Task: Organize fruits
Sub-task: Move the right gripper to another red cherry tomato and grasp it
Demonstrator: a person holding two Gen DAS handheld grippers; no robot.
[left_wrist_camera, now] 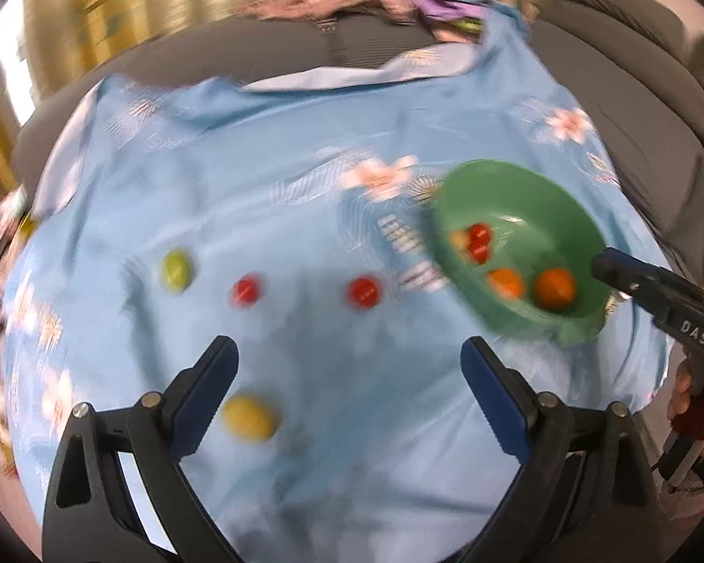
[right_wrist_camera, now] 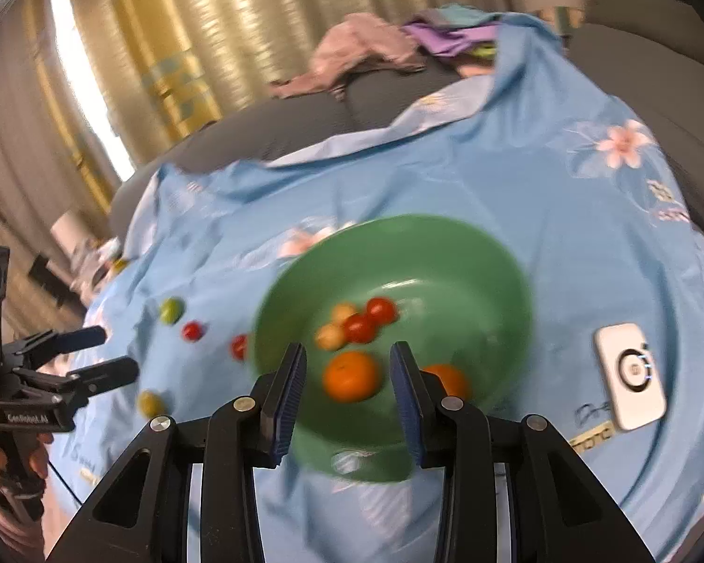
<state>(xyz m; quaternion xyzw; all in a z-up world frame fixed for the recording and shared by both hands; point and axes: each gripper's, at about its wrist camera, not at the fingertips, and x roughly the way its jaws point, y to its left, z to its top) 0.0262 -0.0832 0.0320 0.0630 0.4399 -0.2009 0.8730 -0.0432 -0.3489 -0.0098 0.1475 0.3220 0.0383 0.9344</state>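
Green bowl (right_wrist_camera: 399, 281) sat near the blue cloth's (left_wrist_camera: 305, 187) right edge, collecting fruit. Left gripper (left_wrist_camera: 349, 366), jaws spread & empty, hung over a yellow fruit (left_wrist_camera: 249, 417), prob. next pick. Right gripper (right_wrist_camera: 347, 370), jaws apart, holding nothing, hung over an orange (right_wrist_camera: 352, 376) in the bowl.

Light blue floral cloth (left_wrist_camera: 305, 197) spread over a grey cushioned surface (left_wrist_camera: 267, 51), wrinkled along its far edge. White rectangular device (right_wrist_camera: 631, 375) with a round dark ring on its face, lying flat on the cloth at the right. Pink and purple crumpled clothes (right_wrist_camera: 380, 47) heaped at the far end of the cushion. Gold, shiny curtain (right_wrist_camera: 173, 37) hanging behind, with a bright strip of daylight at its left side.
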